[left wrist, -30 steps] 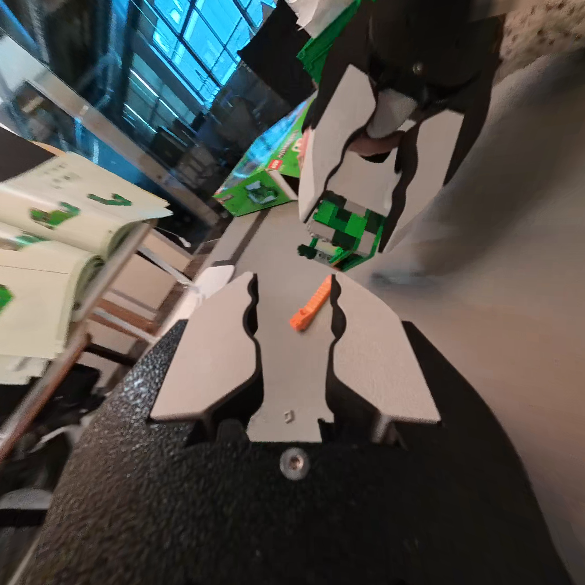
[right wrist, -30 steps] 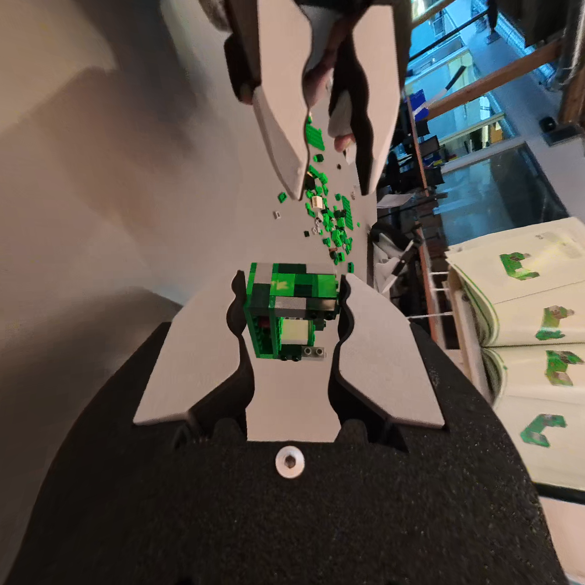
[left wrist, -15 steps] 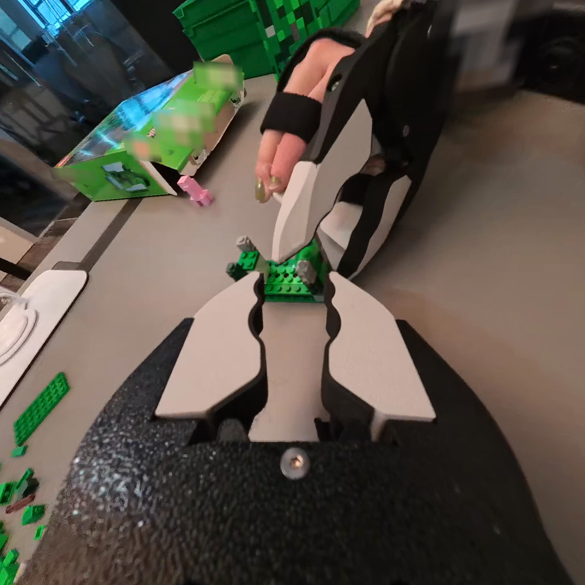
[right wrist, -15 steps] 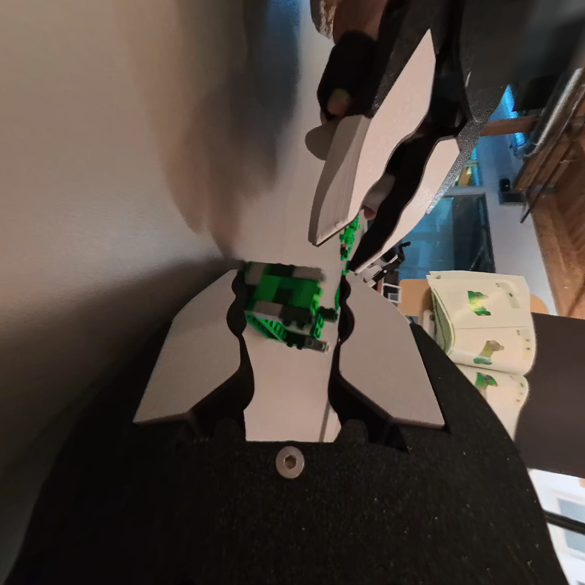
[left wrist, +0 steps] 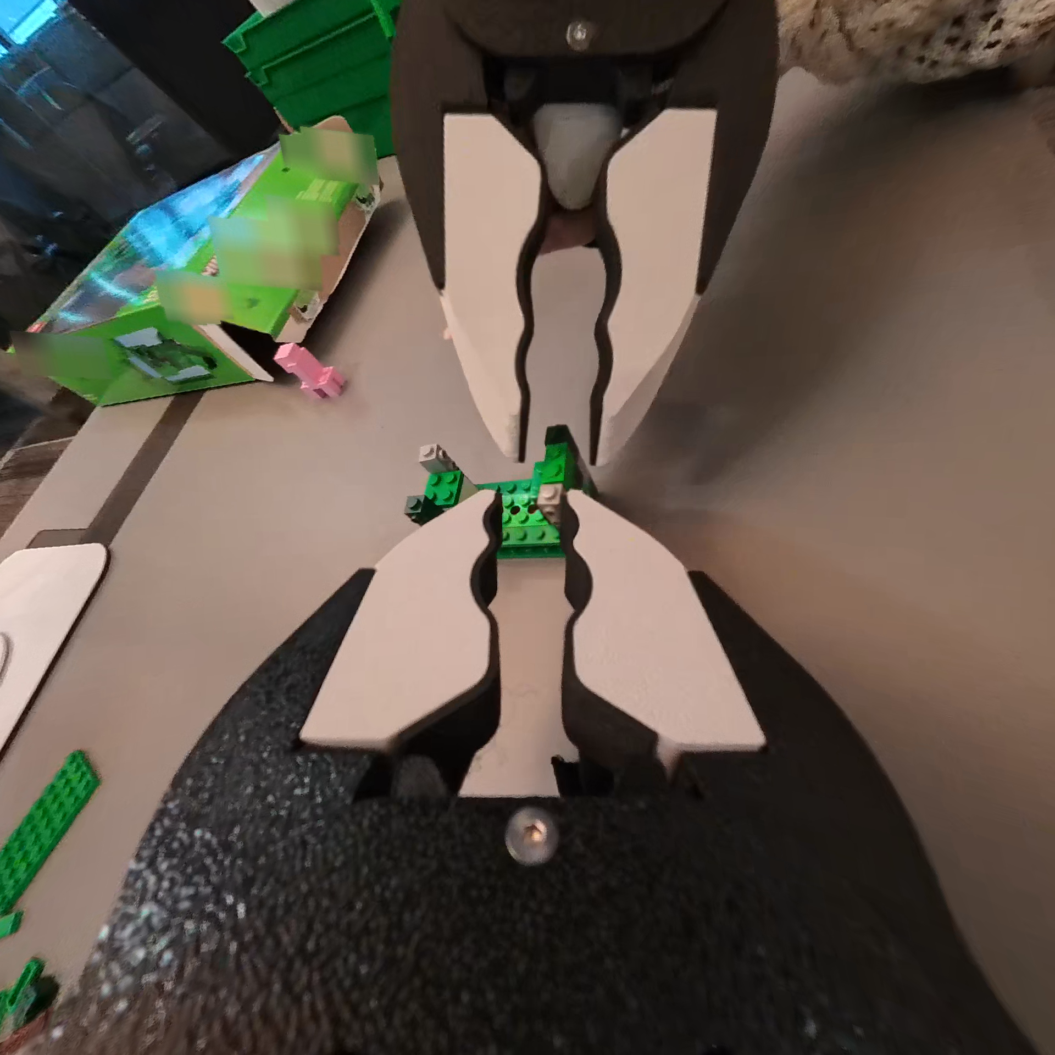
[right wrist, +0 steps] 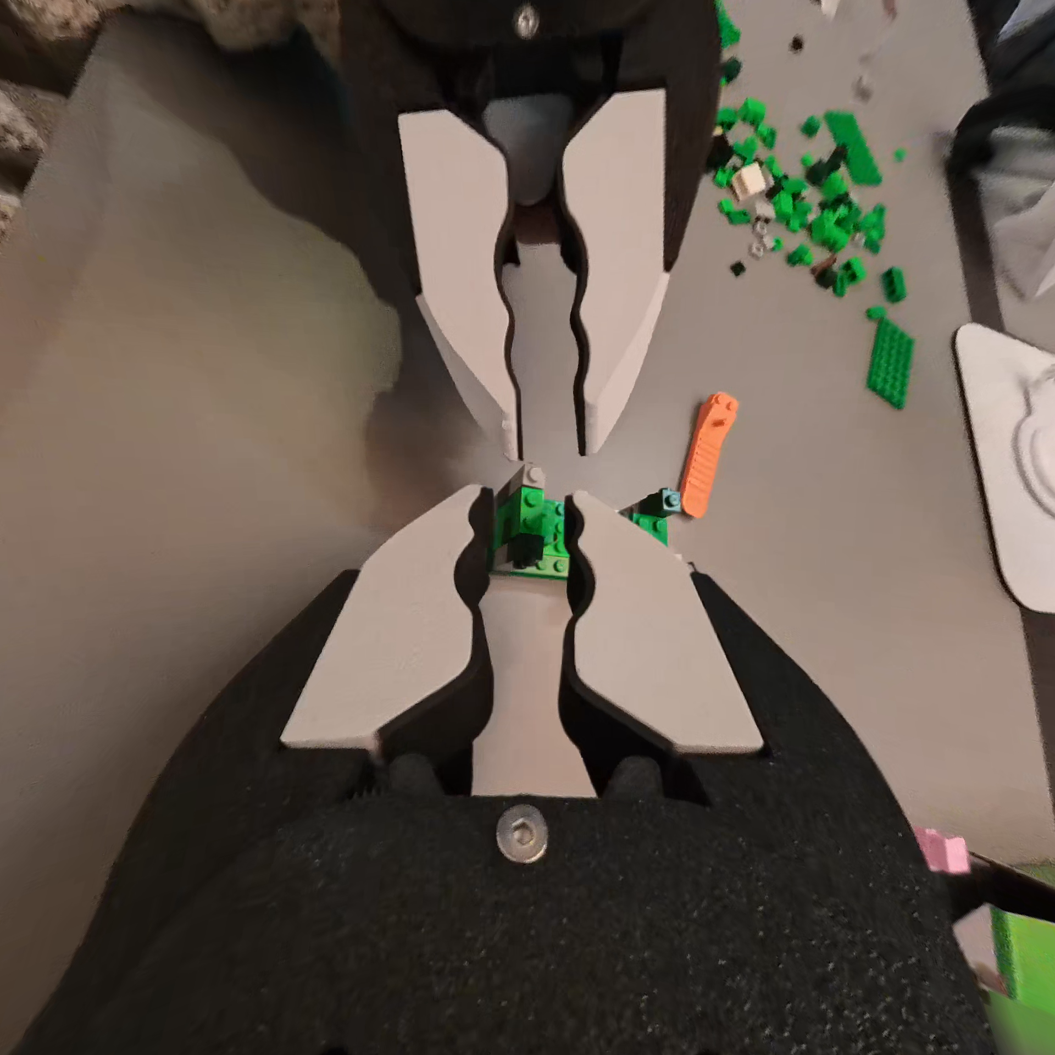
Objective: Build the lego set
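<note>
A small green lego model [left wrist: 525, 522] with grey stud pieces rests on the grey table [left wrist: 228, 514]. My left gripper [left wrist: 532, 499] has its jaws narrowed onto the model's near end. My right gripper [left wrist: 556, 456] faces it from the far side, tip to tip, closed on an upright green part. In the right wrist view the model [right wrist: 531, 514] sits between my right gripper's [right wrist: 528, 499] fingers, and the left gripper [right wrist: 549, 454] meets it from above. The model's underside is hidden.
An orange brick separator [right wrist: 708, 456] lies just right of the model. Loose green bricks [right wrist: 799, 194] and a green plate [right wrist: 890, 365] lie beyond it. A white mat [right wrist: 1016, 456], a pink lego pig [left wrist: 311, 374] and the green set box [left wrist: 171, 319] are nearby. Left and right tips are no more than a few centimetres apart. The orange brick separator [right wrist: 708, 456] is about 11 cm from my left fingertips.
My right gripper has brought the model down from mid-air onto the table. My left gripper has swung in to face it and narrowed its jaws around the model.
</note>
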Tool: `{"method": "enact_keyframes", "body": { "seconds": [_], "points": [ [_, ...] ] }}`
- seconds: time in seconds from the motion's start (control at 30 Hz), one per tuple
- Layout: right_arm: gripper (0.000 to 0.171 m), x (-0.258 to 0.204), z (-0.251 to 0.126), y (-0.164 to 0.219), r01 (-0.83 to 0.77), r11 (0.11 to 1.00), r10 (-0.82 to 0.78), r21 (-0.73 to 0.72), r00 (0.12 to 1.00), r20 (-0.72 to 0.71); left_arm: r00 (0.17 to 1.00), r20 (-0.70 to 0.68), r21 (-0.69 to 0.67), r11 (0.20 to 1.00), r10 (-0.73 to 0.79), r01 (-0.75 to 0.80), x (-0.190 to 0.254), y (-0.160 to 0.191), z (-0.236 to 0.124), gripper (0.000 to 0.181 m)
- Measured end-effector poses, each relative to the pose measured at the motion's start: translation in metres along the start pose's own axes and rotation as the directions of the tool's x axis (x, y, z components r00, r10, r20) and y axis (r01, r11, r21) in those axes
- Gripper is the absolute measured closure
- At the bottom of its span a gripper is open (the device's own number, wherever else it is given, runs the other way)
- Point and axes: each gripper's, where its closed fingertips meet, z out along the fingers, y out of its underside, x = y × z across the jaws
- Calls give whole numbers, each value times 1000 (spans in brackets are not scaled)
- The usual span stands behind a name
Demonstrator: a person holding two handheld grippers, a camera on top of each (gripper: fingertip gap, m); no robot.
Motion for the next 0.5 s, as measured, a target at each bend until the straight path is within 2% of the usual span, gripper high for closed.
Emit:
{"method": "enact_keyframes", "body": {
  "seconds": [0.13, 0.5],
  "points": [
    [160, 0, 3, 8, 17, 997, -15, -73, 1000, 21, 998, -56, -9, 1000, 11, -12, 0, 2, 2, 166],
    [163, -1, 4, 10, 4, 995, 4, -96, 996, 84, 986, -168, 4, 1000, -2, 3, 5, 4, 3, 168]
  ]
}}
